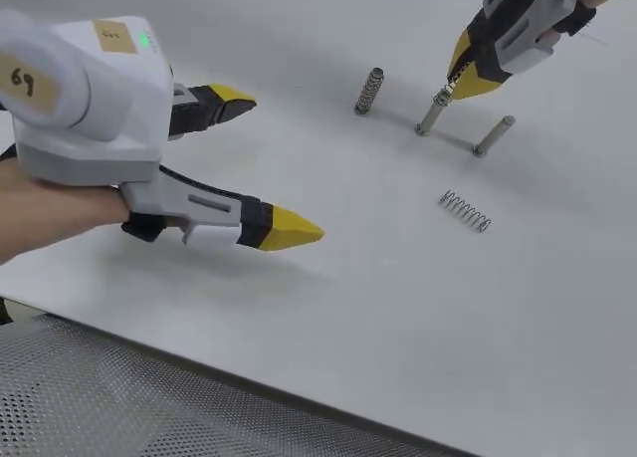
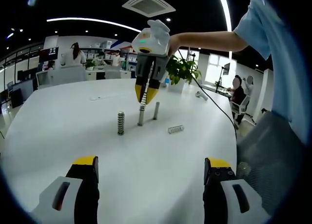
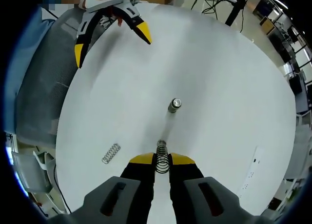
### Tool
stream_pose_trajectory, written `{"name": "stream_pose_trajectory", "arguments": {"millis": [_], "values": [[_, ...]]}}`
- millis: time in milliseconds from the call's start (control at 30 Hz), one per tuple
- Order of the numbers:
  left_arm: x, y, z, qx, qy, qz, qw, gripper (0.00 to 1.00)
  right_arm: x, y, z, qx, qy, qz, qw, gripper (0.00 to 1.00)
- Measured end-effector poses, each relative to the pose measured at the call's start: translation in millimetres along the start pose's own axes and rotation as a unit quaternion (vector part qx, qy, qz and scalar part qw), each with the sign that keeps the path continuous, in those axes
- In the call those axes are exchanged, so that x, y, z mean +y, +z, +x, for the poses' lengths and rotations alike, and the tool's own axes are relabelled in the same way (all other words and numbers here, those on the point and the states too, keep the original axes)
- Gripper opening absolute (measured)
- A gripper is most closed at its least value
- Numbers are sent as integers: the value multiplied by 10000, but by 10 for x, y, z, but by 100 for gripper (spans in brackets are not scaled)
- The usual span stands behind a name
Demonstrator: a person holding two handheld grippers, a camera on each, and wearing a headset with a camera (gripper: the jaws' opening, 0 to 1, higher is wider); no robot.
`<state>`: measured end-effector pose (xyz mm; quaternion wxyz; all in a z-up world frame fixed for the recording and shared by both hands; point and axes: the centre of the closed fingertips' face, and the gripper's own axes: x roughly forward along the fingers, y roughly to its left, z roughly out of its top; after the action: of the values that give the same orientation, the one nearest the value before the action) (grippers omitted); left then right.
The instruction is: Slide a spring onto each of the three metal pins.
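misalignment is the risk: the right hand-held gripper [image 1: 460,79], clenched on a spring [image 3: 162,161] at the tip of the middle pin [image 1: 432,114], may snag a coil and topple it, while the left hand-held gripper [image 1: 277,166] hangs released.

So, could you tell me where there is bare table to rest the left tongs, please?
Bare table lies between the left tongs and the loose spring. It is crowded around the pins by the right tongs.

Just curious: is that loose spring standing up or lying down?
Lying down: the loose spring rests on its side on the white table.
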<state>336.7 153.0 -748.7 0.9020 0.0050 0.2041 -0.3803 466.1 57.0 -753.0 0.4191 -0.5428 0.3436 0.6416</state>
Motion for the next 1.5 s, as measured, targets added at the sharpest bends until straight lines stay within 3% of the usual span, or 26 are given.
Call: {"name": "stream_pose_trajectory", "arguments": {"millis": [700, 1500], "values": [[4, 6, -50, -31, 30, -6, 10000, 86, 13, 6, 106, 335, 91, -160, 9993, 8], [10, 10, -51, -33, 66, -12, 10000, 85, 97, 4, 294, 443, 221, 32, 9988, 8]]}}
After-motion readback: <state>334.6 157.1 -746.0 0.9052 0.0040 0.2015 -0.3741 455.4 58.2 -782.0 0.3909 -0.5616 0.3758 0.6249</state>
